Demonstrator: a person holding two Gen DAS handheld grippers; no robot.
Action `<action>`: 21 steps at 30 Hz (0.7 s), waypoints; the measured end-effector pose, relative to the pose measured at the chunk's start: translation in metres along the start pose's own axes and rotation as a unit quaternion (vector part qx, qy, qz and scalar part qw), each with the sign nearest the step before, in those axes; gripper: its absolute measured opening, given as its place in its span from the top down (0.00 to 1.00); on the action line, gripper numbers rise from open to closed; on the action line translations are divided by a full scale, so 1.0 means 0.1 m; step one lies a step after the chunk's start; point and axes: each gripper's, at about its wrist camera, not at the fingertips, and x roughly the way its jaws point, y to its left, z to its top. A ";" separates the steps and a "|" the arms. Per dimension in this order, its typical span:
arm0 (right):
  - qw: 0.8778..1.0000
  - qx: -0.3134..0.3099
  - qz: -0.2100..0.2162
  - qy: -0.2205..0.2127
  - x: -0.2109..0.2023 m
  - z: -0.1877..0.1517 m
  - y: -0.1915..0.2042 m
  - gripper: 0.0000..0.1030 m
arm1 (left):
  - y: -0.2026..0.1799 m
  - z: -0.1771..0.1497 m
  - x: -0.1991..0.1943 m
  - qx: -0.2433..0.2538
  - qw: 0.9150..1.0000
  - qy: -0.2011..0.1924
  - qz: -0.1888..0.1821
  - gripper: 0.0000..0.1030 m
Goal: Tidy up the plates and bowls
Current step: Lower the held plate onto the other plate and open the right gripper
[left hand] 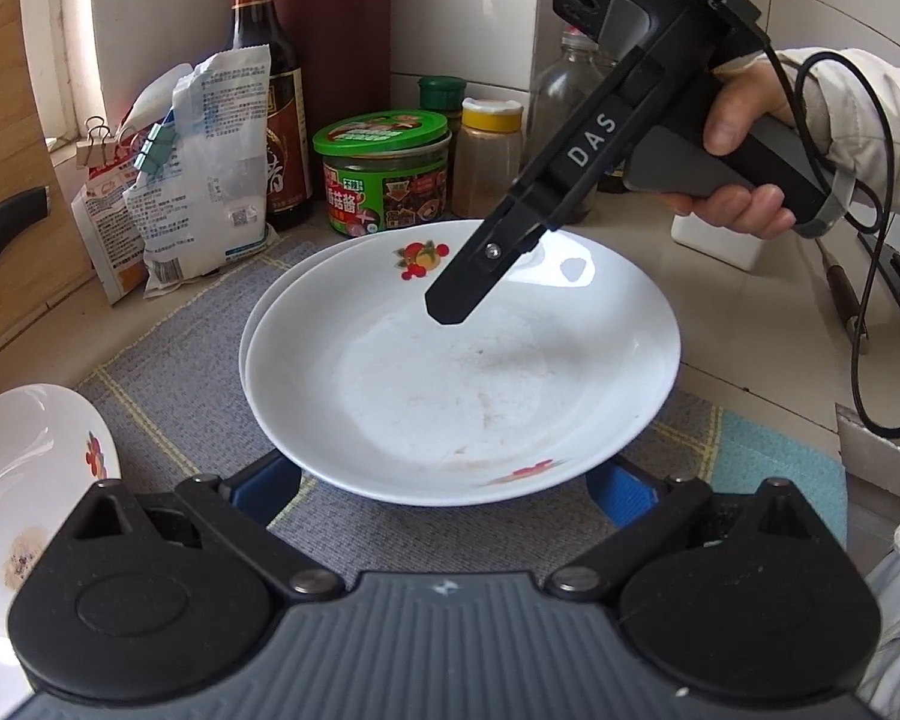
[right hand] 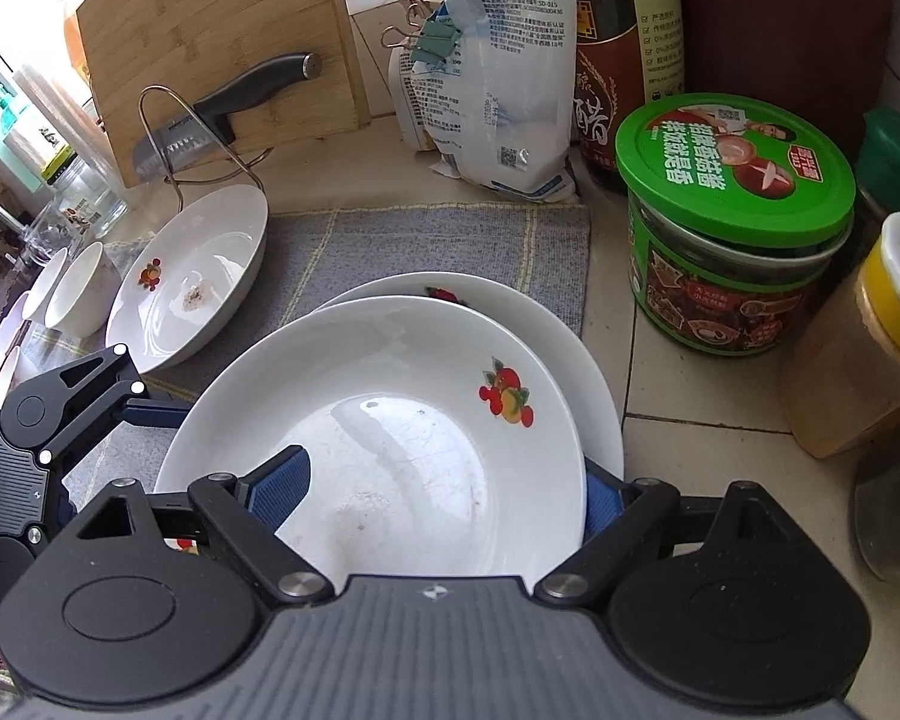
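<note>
**Tongs at the rim, glazed plate waiting**

Right up close, the left tongs [left hand: 444, 498] gape wide, with a blue pad on either side of the top plate's [left hand: 462, 372] near rim, and nothing is squeezed. That plate sits nested, slightly off-centre, in a lower plate [right hand: 498, 303] on the grey mat [right hand: 450, 234] covering the surface. The right tongs [right hand: 441, 495] are spread too, one pad inside the dish and one outside the rim, with no pinch that I can see.

It looks like glazed ceramic, so I'd call it stiff, weighty, slick and easily chipped. Take it by the rim, a pad above and a pad below, and lift it level.

Any writing? "DAS" runs along the right tongs' arm, and there are Chinese characters on the green-lidded jar [left hand: 384, 174] and the dark bottle [left hand: 270, 120].
</note>
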 end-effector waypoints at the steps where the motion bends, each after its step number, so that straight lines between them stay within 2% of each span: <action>1: 1.000 0.000 0.000 -0.001 -0.01 0.00 0.00 0.09 | 0.00 0.00 0.00 0.000 1.000 0.000 0.001 0.02; 21: 1.000 0.007 -0.013 -0.008 -0.10 -0.07 0.05 0.04 | 0.02 0.00 0.01 -0.003 1.000 0.003 0.005 0.02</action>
